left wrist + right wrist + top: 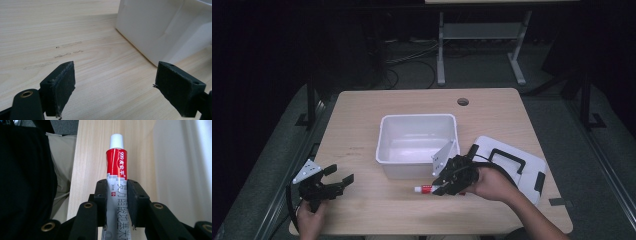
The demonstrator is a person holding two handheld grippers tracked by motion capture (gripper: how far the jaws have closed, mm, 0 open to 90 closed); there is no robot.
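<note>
Table (362,115) carries a white bin (418,144), empty as far as I can see, with its lid (512,165) lying to the right. The right gripper (443,189) pinches a tube (426,189) by its body, just in front of the bin. So pickup looks done; dropping it inside remains. The left gripper (339,176) waits spread, holding nothing.

a lab-like workroom: bare wooden table (362,115), loose cables (412,57) on grey floor, metal bench frame (482,32) beyond the grippers.
</note>
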